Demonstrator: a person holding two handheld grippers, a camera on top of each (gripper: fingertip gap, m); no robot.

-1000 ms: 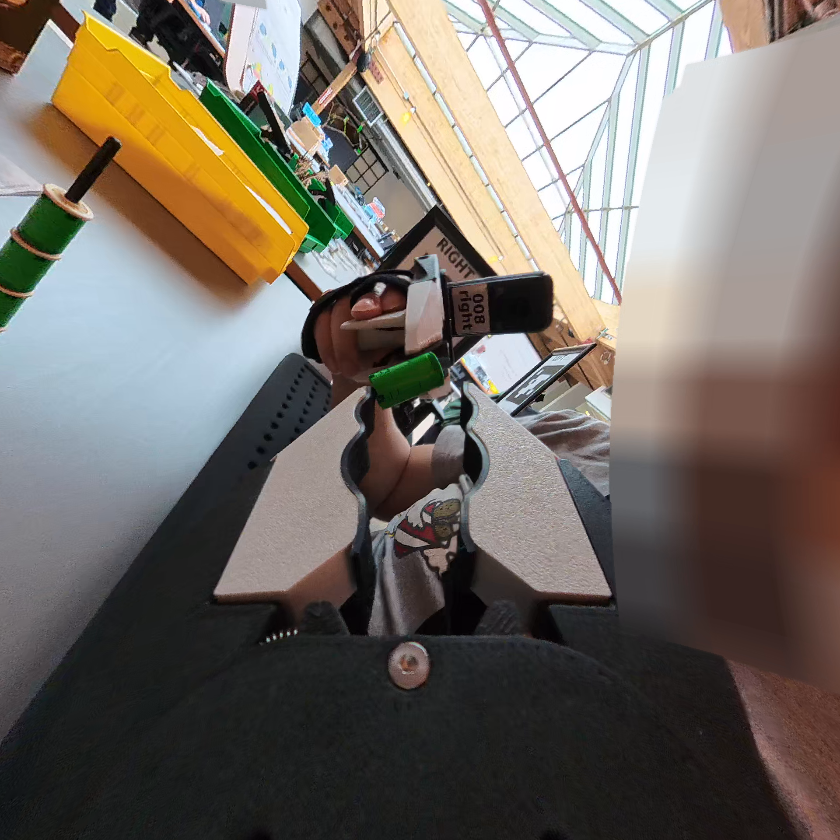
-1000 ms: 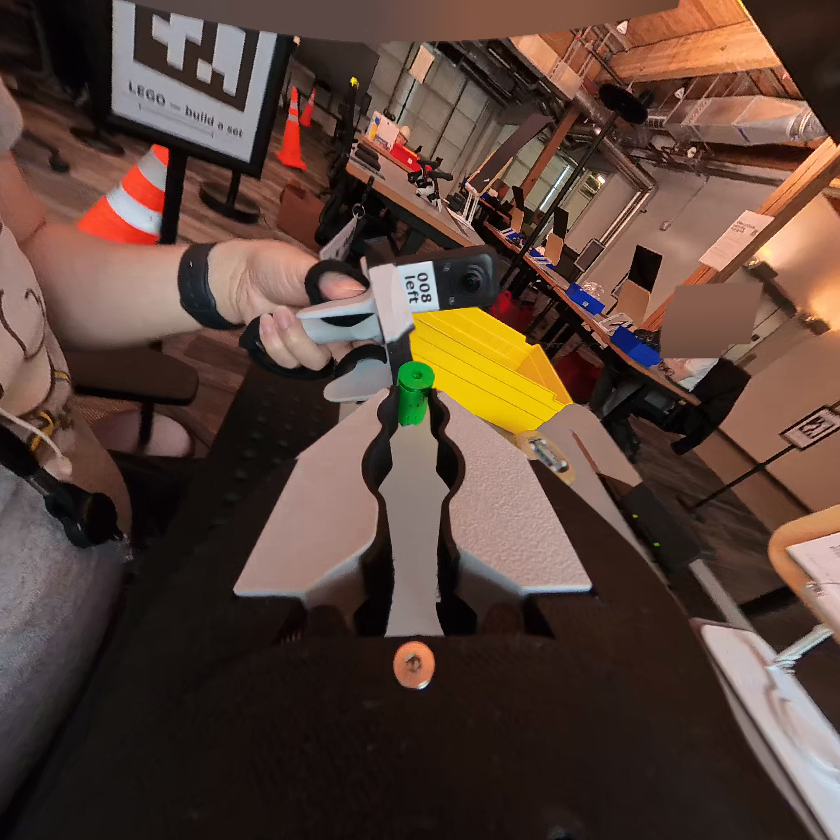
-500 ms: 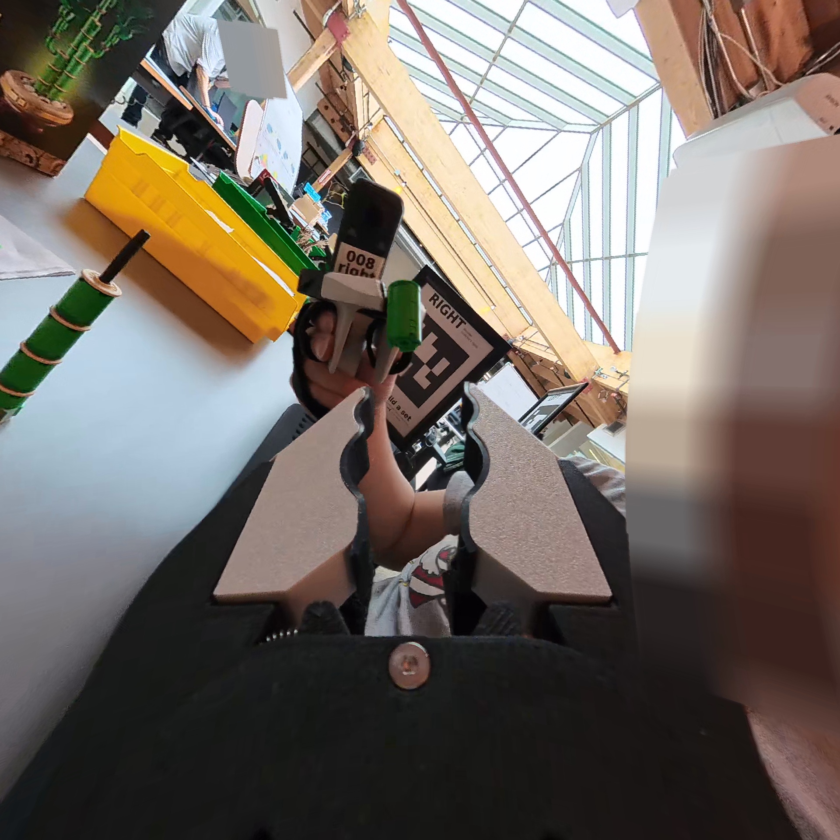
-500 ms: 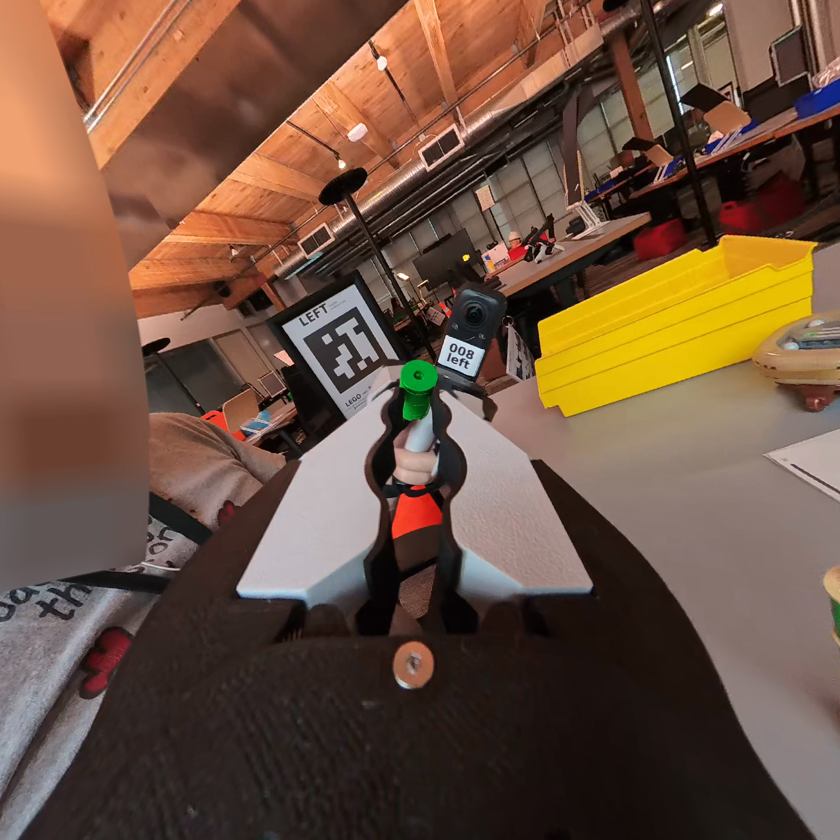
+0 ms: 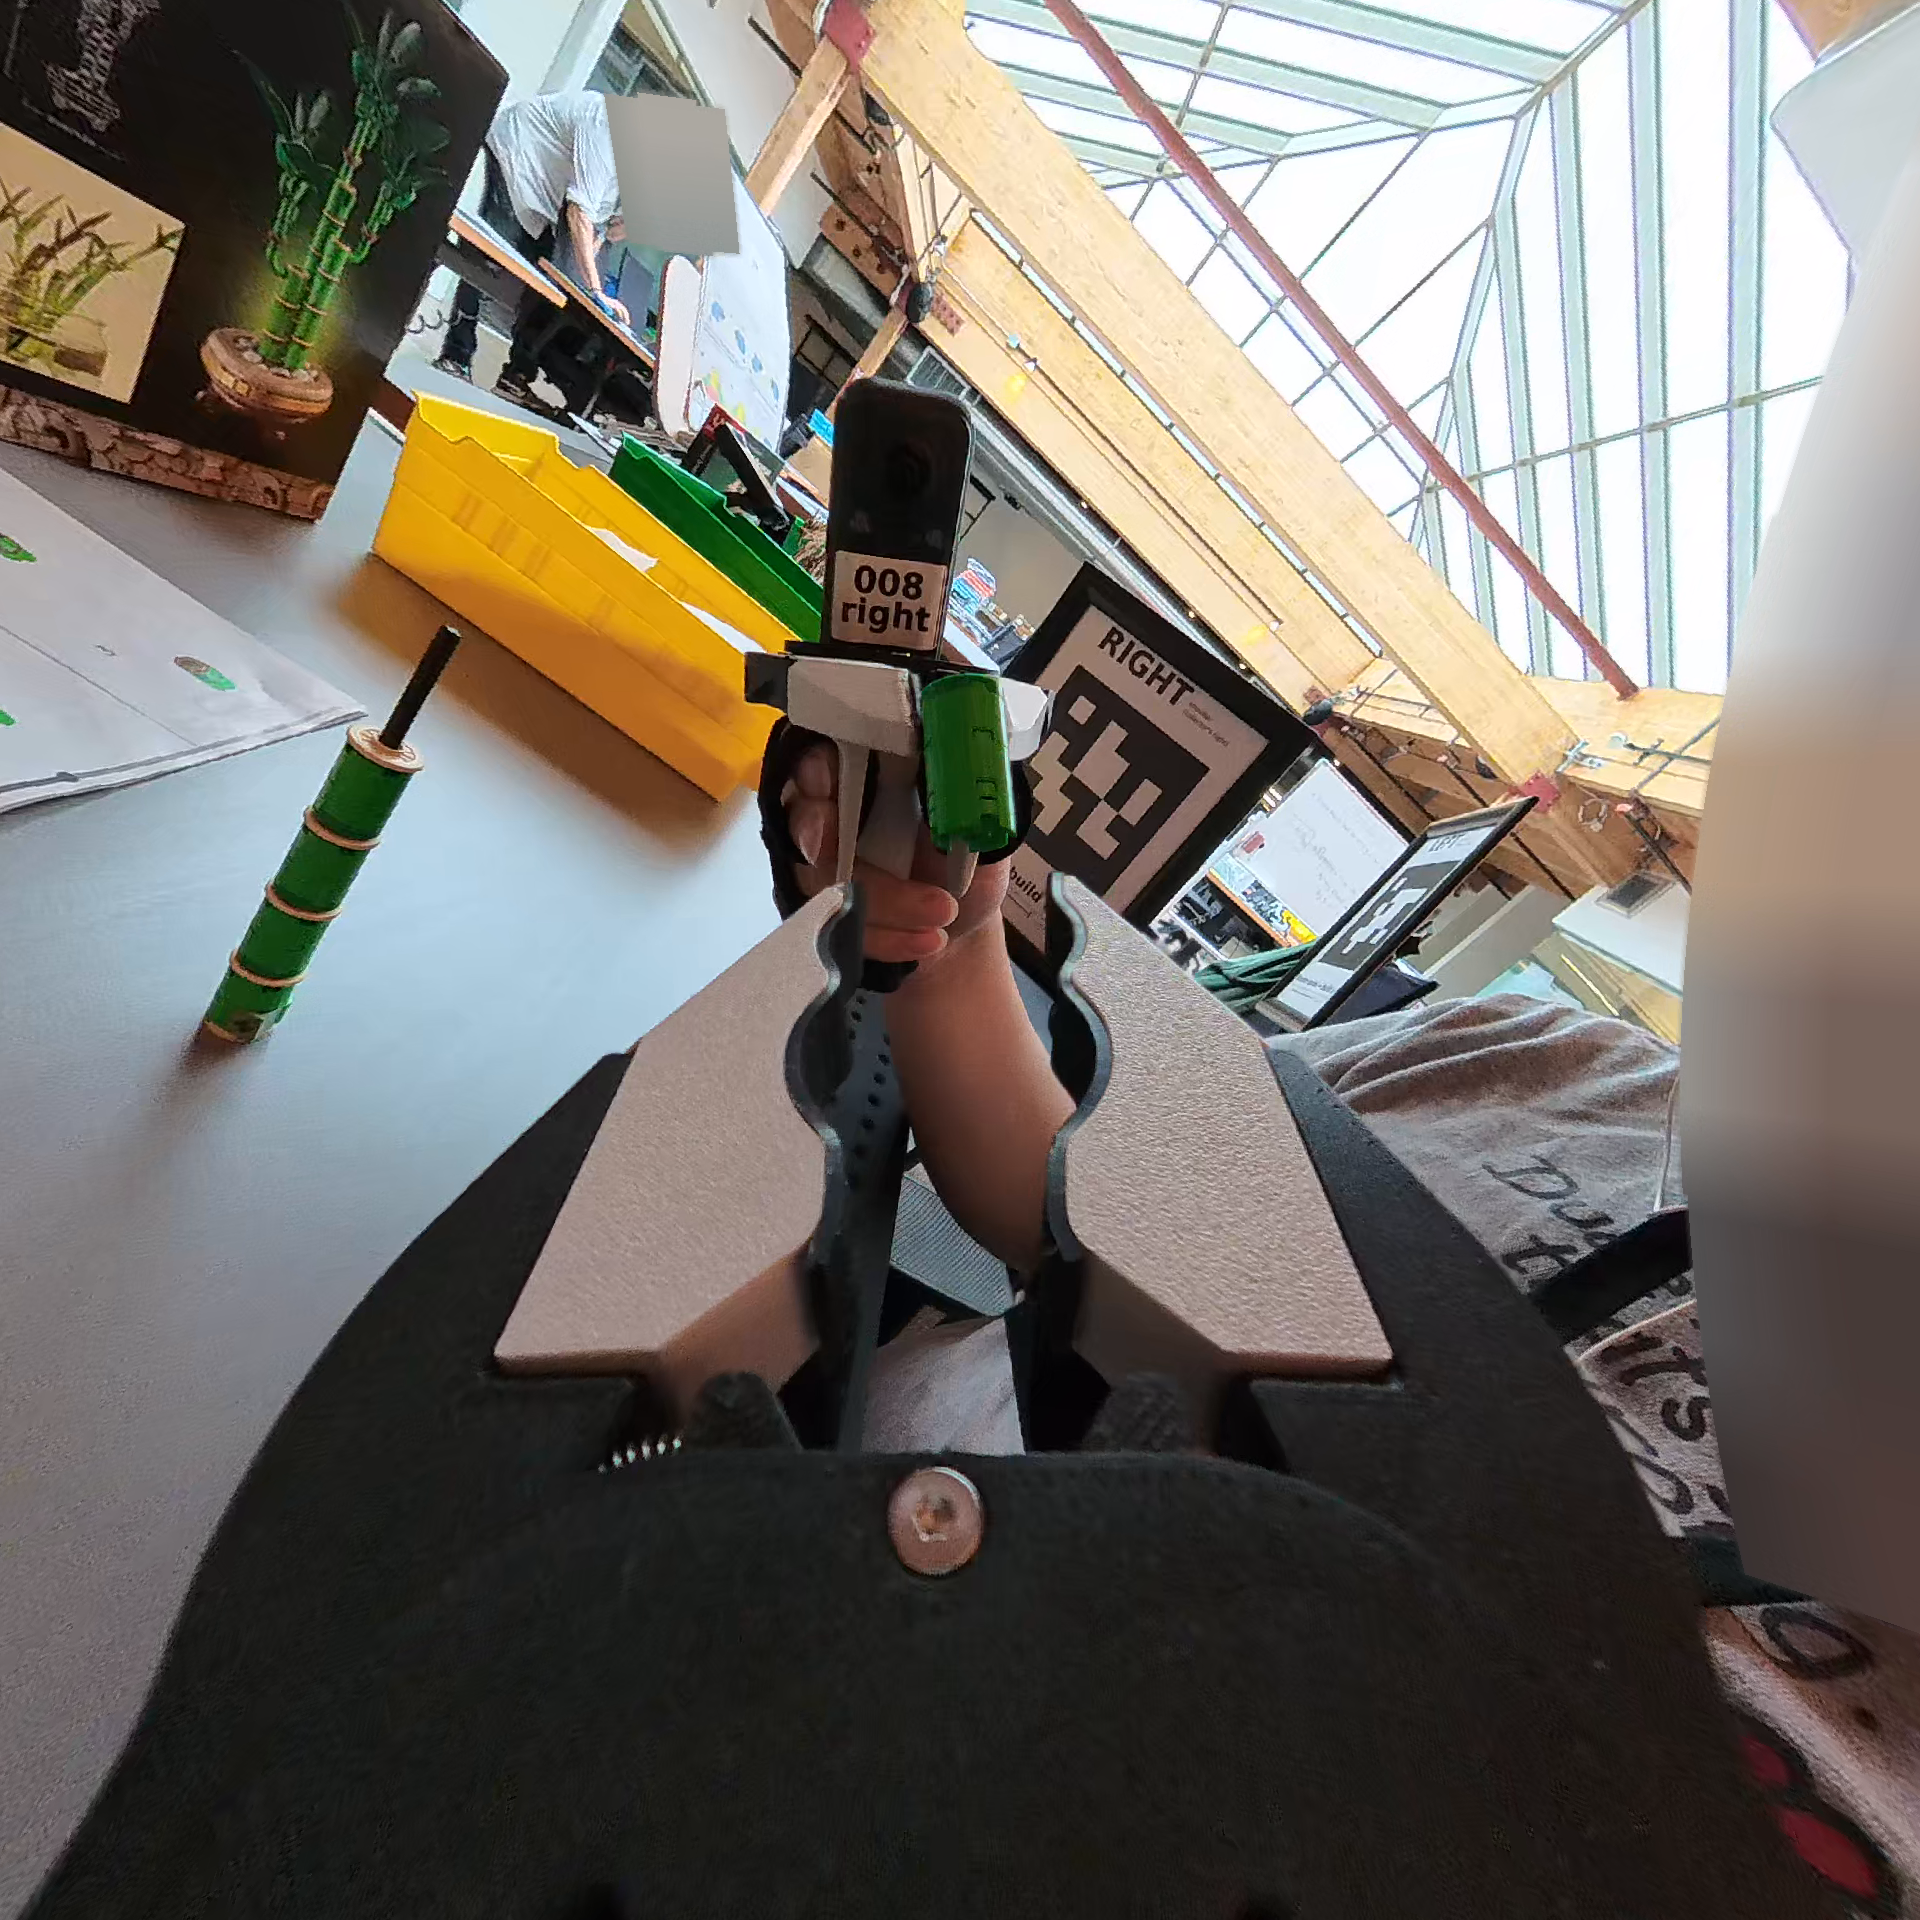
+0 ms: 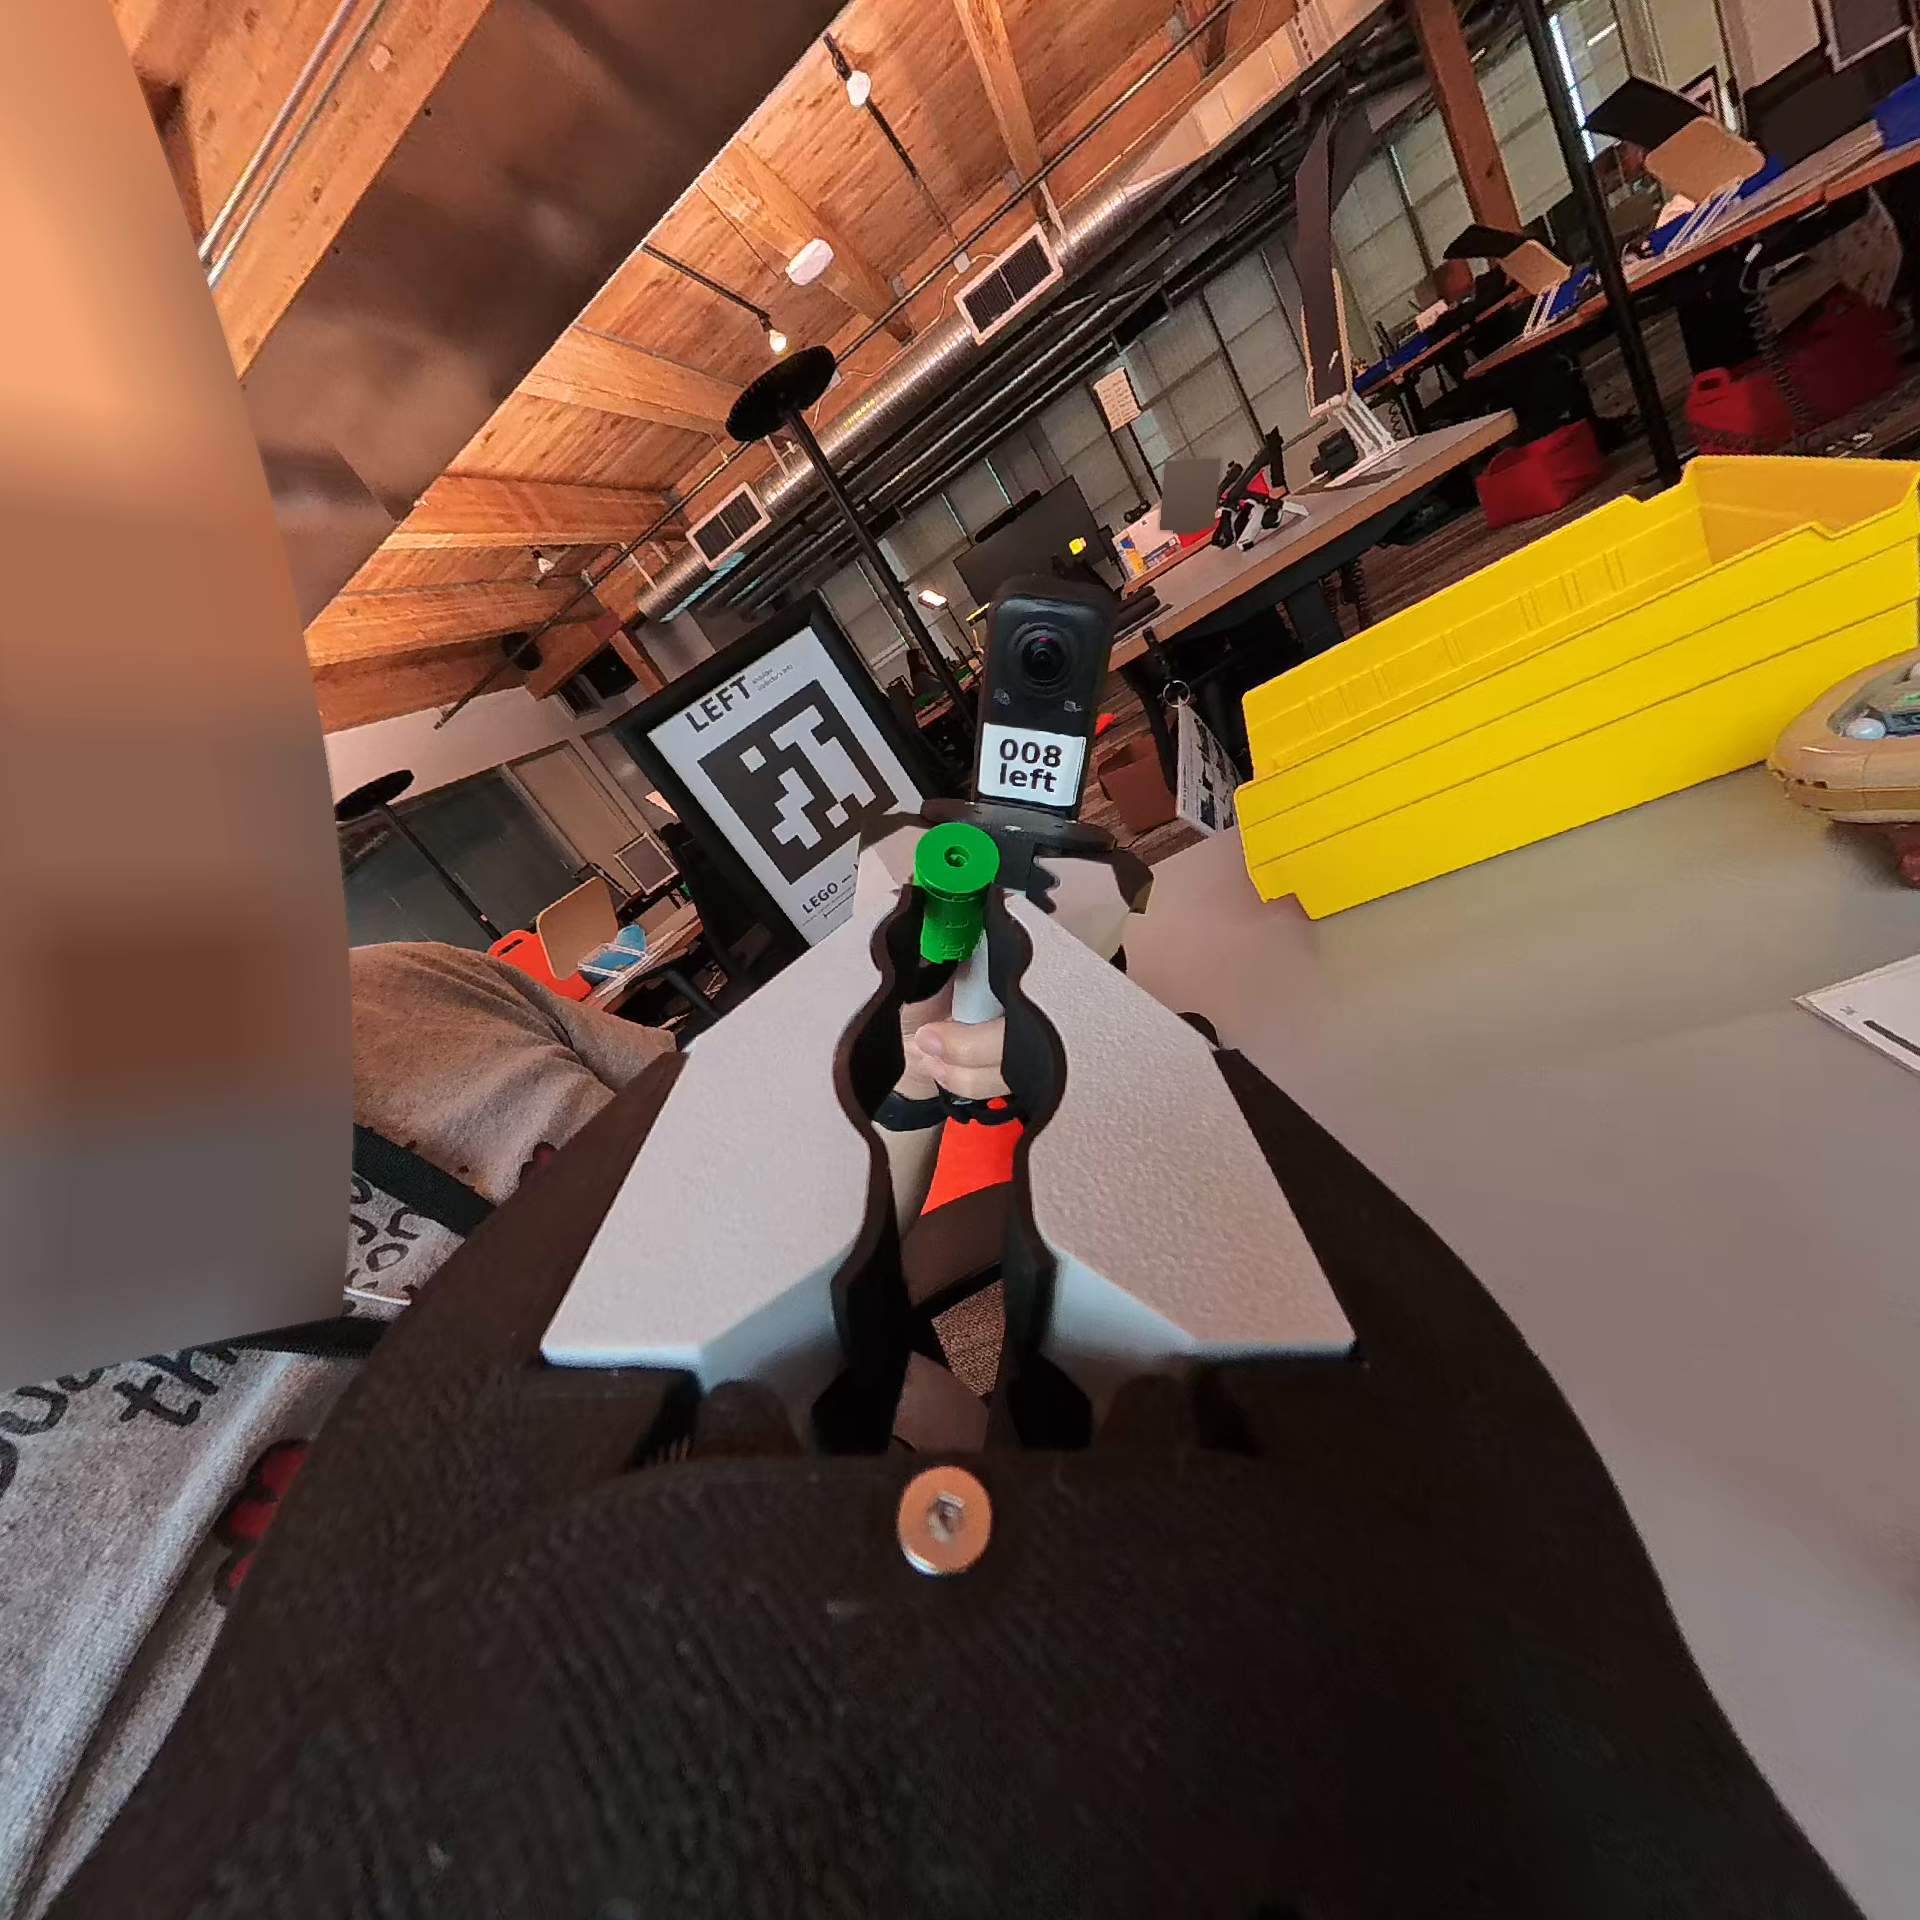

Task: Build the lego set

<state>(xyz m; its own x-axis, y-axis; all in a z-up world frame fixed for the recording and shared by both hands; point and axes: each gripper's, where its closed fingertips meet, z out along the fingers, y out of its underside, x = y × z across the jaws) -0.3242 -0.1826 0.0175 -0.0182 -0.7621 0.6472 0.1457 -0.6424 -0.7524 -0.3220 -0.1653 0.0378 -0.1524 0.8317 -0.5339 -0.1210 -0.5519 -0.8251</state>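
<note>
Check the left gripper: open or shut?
Open. The left gripper shows a clear gap between its fingertips with nothing held; the green cylinder sits in the right gripper.

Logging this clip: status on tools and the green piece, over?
Right tool shut on green ribbed cylinder piece. Left tool open, empty. Green stacked stalk on grey table; path clear.

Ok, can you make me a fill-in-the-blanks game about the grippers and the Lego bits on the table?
1. The right gripper is shut on a small ___ cylinder piece.
2. The left gripper is open and holds ___.
3. The stacked green stalk standing on the table has a thin ___ rod sticking out of its top.

Missing words: green; nothing; black
</note>
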